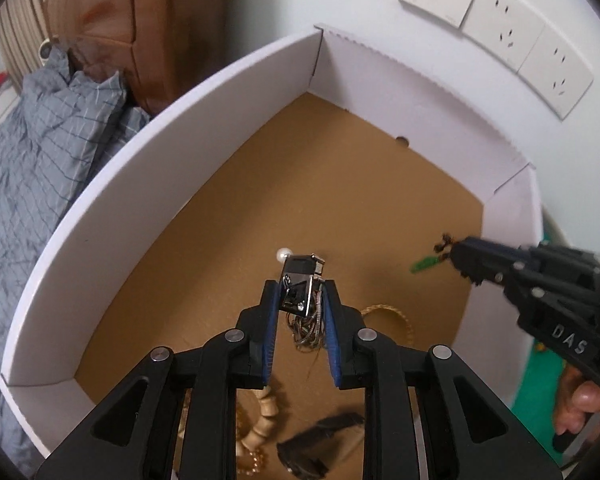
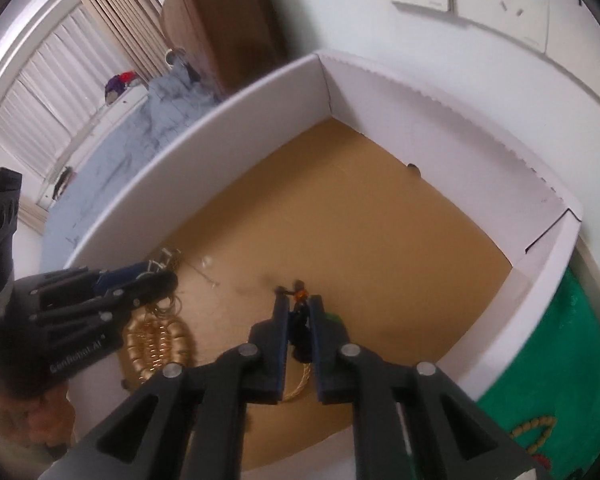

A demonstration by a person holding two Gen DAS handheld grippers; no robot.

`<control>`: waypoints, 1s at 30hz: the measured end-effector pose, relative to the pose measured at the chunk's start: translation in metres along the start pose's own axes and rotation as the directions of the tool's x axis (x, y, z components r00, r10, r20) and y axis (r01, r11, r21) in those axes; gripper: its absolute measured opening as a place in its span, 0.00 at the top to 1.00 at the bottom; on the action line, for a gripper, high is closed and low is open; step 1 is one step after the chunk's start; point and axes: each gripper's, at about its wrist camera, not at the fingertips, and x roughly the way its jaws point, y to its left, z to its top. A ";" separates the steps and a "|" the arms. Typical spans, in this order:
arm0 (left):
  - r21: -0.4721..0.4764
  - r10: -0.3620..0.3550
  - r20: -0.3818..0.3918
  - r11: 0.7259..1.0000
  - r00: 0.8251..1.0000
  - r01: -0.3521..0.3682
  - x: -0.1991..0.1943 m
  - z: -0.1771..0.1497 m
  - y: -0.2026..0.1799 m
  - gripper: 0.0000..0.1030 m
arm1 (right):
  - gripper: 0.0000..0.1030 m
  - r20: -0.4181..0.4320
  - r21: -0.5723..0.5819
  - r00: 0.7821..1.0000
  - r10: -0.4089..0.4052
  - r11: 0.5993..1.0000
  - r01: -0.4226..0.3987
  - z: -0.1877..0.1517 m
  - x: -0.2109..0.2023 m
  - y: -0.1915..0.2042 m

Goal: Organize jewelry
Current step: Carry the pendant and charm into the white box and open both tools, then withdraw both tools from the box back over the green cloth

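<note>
A white-walled box (image 1: 204, 92) with a brown cardboard floor (image 1: 300, 184) fills both views. My left gripper (image 1: 302, 286) is shut on a dark square pendant (image 1: 300, 280) with a pearl (image 1: 281, 255) and a tangled chain hanging below; it also shows in the right wrist view (image 2: 156, 272). My right gripper (image 2: 298, 300) is shut on a small dark beaded piece with orange (image 2: 299, 294) and a green tip; it shows in the left wrist view (image 1: 454, 254) holding it over the box floor.
On the box floor lie a gold bracelet (image 2: 156, 340), a thin gold ring (image 1: 392, 314), a cream bead string (image 1: 266, 412) and a dark piece (image 1: 320, 444). A green cloth (image 2: 552, 380) lies right of the box. Wall sockets (image 1: 500, 20) are behind, a bed (image 1: 32, 152) to the left.
</note>
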 end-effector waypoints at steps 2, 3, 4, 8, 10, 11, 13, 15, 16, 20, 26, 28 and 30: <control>0.003 0.008 0.013 1.000 1.000 -0.008 -0.001 -0.001 -0.001 0.74 | 0.86 0.008 0.002 1.000 -0.016 1.000 0.016 0.002 0.000 0.000; 0.004 0.015 0.021 1.000 1.000 -0.015 -0.002 -0.002 -0.001 0.61 | 0.77 0.015 0.012 1.000 -0.016 1.000 0.016 0.004 -0.004 -0.002; 0.004 0.028 0.028 1.000 0.999 -0.028 -0.005 -0.002 -0.001 0.52 | 0.66 0.027 0.024 0.999 -0.016 1.000 0.016 0.004 -0.009 -0.003; -0.007 0.090 0.109 0.996 0.990 -0.090 -0.026 -0.005 -0.003 0.20 | 0.46 0.088 0.039 0.996 -0.019 0.999 0.016 0.006 -0.033 -0.001; 0.002 0.095 0.137 0.995 0.986 -0.096 -0.037 -0.008 -0.006 0.15 | 0.41 0.131 0.024 0.991 -0.027 0.999 0.024 0.003 -0.054 0.003; 0.010 0.095 0.152 0.995 0.984 -0.098 -0.044 -0.009 -0.008 0.13 | 0.40 0.150 0.017 0.988 -0.034 0.999 0.032 0.000 -0.066 0.005; 0.031 0.103 0.188 0.993 0.977 -0.111 -0.060 -0.015 -0.018 0.10 | 0.34 0.176 0.006 0.983 -0.052 0.999 0.052 -0.008 -0.084 0.007; 0.057 0.109 0.218 0.991 0.970 -0.124 -0.075 -0.023 -0.030 0.06 | 0.34 0.209 0.001 0.974 -0.086 0.996 0.088 -0.025 -0.110 0.006; 0.075 0.102 0.228 0.990 0.968 -0.122 -0.082 -0.026 -0.036 0.06 | 0.33 0.222 0.006 0.969 -0.105 0.994 0.107 -0.036 -0.121 0.004; 0.161 0.012 0.290 0.985 0.957 -0.061 -0.112 -0.049 -0.073 0.06 | 0.33 0.250 0.069 0.945 -0.209 0.978 0.198 -0.089 -0.155 -0.016; 0.253 -0.124 0.271 0.966 0.955 0.054 -0.132 -0.074 -0.129 0.05 | 0.33 0.194 0.249 0.917 -0.348 0.922 0.297 -0.183 -0.192 -0.051; 0.304 -0.172 0.255 0.948 0.951 0.090 -0.138 -0.085 -0.154 0.05 | 0.33 0.169 0.280 0.905 -0.391 0.899 0.337 -0.206 -0.199 -0.059; 0.346 -0.192 0.254 0.933 0.948 0.096 -0.143 -0.095 -0.175 0.05 | 0.33 0.149 0.307 0.885 -0.442 0.871 0.383 -0.231 -0.214 -0.065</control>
